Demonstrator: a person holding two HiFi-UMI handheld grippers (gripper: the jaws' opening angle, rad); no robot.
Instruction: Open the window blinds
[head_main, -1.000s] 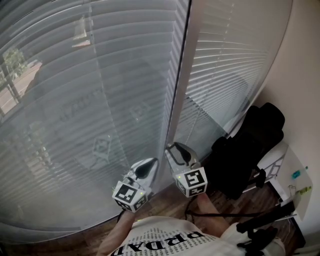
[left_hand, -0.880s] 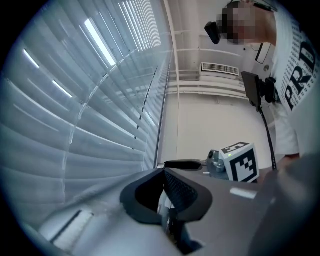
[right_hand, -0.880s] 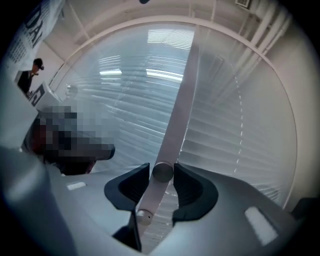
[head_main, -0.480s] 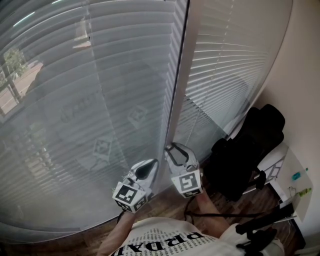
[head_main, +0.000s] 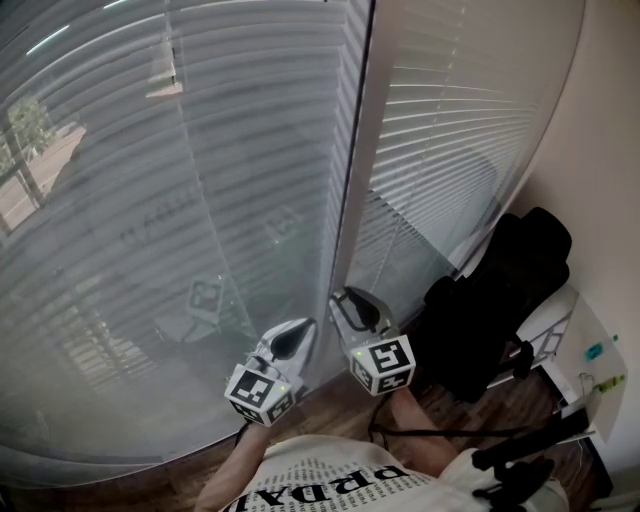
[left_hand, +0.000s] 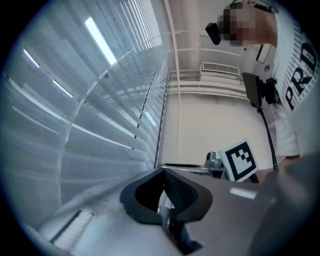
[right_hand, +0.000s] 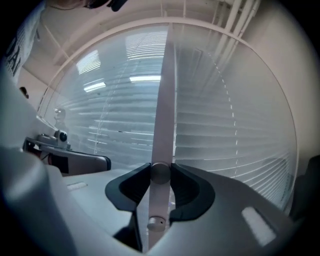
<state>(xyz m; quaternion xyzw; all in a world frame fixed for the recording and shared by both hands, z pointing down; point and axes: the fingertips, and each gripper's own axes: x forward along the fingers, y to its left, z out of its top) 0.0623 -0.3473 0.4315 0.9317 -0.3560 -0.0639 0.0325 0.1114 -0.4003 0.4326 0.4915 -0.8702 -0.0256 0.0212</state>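
**Inspector A:** We record the window blinds (head_main: 200, 200) hanging full length over both panes, to either side of a pale upright bar (head_main: 365, 150). The slats are tilted enough that greenery shows dimly through the left pane. How do the tools stand?

**Inspector B:** We find both low in front of the person, side by side and just apart, near the foot of the blinds. Each points roughly level at the window, with its marker cube turned back toward the person. The left gripper (head_main: 303, 325) sits by the right edge of the left blind. Its pads are drawn together with the tips meeting (a pale sliver shows low in the slit, which we cannot identify).

**Inspector A:** And the right?

**Inspector B:** The right gripper (head_main: 340, 298) is lined up on the bar. Its jaws have just been closing, and a round grey piece (right_hand: 160, 173) now sits between the pads, touched on both sides at a fairly wide setting. We cannot tell whether that piece belongs to the bar or to something in front of it. A black bag (head_main: 490, 300) stands to the right.
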